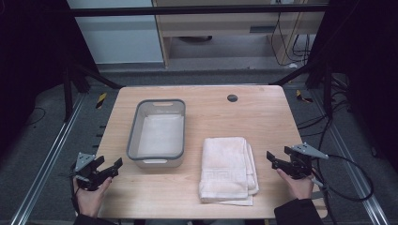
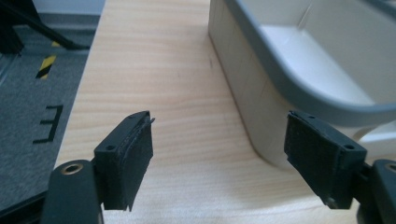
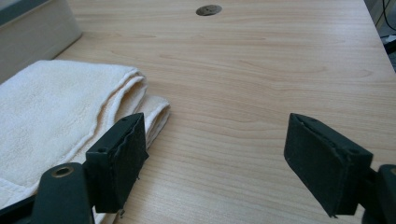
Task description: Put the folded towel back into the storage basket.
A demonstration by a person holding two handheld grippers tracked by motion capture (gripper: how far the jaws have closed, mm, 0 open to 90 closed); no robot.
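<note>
A folded white towel (image 1: 228,169) lies on the wooden table (image 1: 263,117), right of centre near the front edge; the right gripper view has the towel (image 3: 56,107) at its left. A grey-rimmed white plastic tub (image 1: 158,132) stands left of it, holding nothing. My left gripper (image 1: 109,168) hovers at the table's front left corner, open, pointing toward the tub (image 2: 299,70). My right gripper (image 1: 278,159) is open at the right edge, just right of the towel. Nothing sits between either pair of jaws.
A round dark cable hole (image 1: 232,98) marks the far part of the table. Metal frame rails (image 1: 51,154) run along both sides, with grey carpet below. A black cable (image 1: 352,183) trails from the right gripper. Shelving stands behind the table.
</note>
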